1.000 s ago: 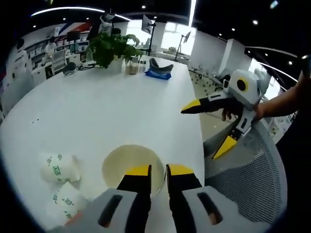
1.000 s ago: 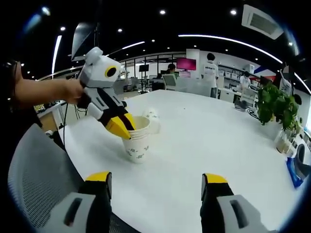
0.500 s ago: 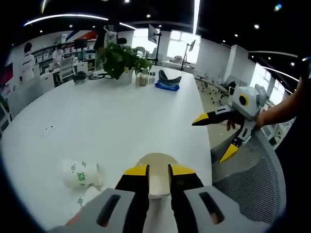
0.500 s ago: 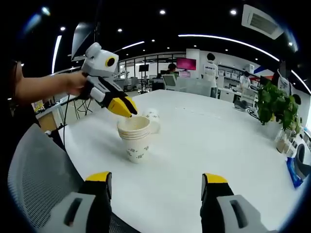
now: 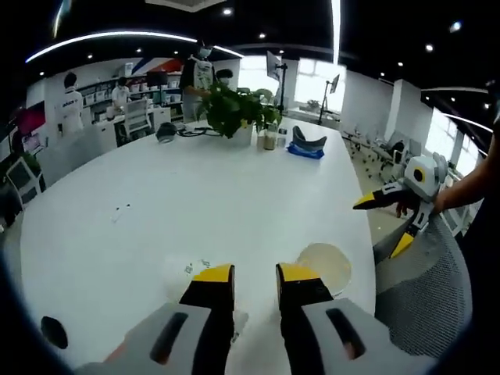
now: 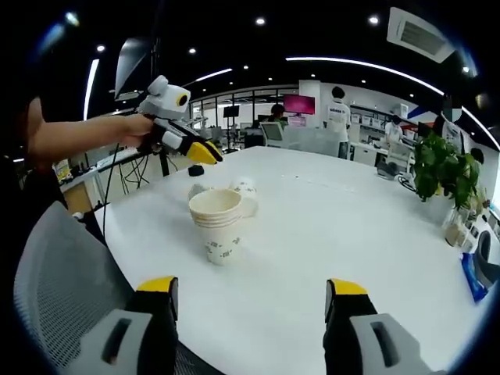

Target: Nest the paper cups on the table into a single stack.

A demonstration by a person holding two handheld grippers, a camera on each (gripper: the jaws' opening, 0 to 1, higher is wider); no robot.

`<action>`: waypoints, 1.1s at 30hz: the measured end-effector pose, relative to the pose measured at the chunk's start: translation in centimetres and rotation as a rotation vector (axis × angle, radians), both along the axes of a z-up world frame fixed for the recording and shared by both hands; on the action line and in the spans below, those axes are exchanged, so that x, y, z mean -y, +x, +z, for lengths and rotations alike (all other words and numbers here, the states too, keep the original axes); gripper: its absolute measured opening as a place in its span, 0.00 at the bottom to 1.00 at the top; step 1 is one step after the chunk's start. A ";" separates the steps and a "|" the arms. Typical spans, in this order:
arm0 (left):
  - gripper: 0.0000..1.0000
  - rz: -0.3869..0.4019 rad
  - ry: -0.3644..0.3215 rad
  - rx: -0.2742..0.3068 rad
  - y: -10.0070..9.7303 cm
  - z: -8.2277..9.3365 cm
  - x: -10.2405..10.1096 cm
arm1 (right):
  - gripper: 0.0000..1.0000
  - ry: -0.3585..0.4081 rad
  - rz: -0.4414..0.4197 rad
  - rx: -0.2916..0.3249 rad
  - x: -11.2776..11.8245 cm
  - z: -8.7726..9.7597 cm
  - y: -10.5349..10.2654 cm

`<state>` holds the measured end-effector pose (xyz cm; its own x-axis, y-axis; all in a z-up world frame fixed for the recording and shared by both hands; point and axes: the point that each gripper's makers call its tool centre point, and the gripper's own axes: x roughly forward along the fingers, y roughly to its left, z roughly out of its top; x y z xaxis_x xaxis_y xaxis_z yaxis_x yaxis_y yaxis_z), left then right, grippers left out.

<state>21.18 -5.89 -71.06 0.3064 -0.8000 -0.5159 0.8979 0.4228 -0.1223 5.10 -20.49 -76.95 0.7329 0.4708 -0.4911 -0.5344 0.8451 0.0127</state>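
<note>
A stack of nested white paper cups point(image 6: 216, 223) with green print stands upright near the table's edge; in the left gripper view its cream mouth point(image 5: 324, 266) lies just right of my jaws. Two more cups point(image 6: 244, 187) lie on their sides just behind it, and one printed cup point(image 5: 195, 269) peeks out beside my left jaw. My left gripper point(image 5: 255, 275) hovers above the table, its jaws a narrow gap apart with nothing between them; in the right gripper view the left gripper point(image 6: 207, 152) hangs above and behind the stack. My right gripper point(image 6: 251, 289) is wide open, short of the stack, and off the table's edge point(image 5: 380, 228).
A grey mesh chair back point(image 6: 62, 297) stands at the table's near edge point(image 5: 422, 289). A potted plant point(image 5: 234, 109), small jars and a blue object point(image 5: 305, 148) sit at the far end of the white table point(image 6: 328, 234). People stand at desks beyond.
My left gripper let go of the stack's rim, rose and drew away toward the lying cups. The stack stays upright. My right gripper has held still.
</note>
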 end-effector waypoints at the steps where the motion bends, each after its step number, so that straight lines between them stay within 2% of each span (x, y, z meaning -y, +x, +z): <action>1: 0.20 0.002 0.000 -0.001 0.1 0.0 -0.1 | 0.78 0.000 0.001 -0.001 0.0 0.0 0.0; 7: 0.27 0.021 -0.018 0.020 2.4 -0.3 -1.5 | 0.78 0.001 0.005 -0.004 -0.1 0.0 -0.1; 11: 0.29 0.046 -0.038 0.014 4.0 -0.9 -2.1 | 0.78 0.003 0.006 -0.005 -0.2 0.0 -0.1; 19: 0.30 0.081 -0.057 -0.016 6.5 -2.6 -2.2 | 0.77 0.008 0.005 -0.011 -0.2 -0.1 -0.1; 23: 0.31 0.047 -0.057 -0.027 6.7 -3.1 -1.6 | 0.77 0.010 0.004 -0.015 -0.3 0.0 -0.1; 30: 0.30 0.053 -0.099 -0.108 8.1 -4.5 -1.4 | 0.77 0.012 0.012 -0.028 -0.4 -0.3 -0.2; 33: 0.30 0.079 -0.149 -0.177 9.3 -5.3 -1.4 | 0.77 0.015 0.012 -0.028 -0.4 -0.3 -0.2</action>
<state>30.44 -4.46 -76.38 0.2865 -0.8485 -0.4449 0.8216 0.4565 -0.3415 4.87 -20.11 -77.25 0.7129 0.4872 -0.5044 -0.5441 0.8380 0.0404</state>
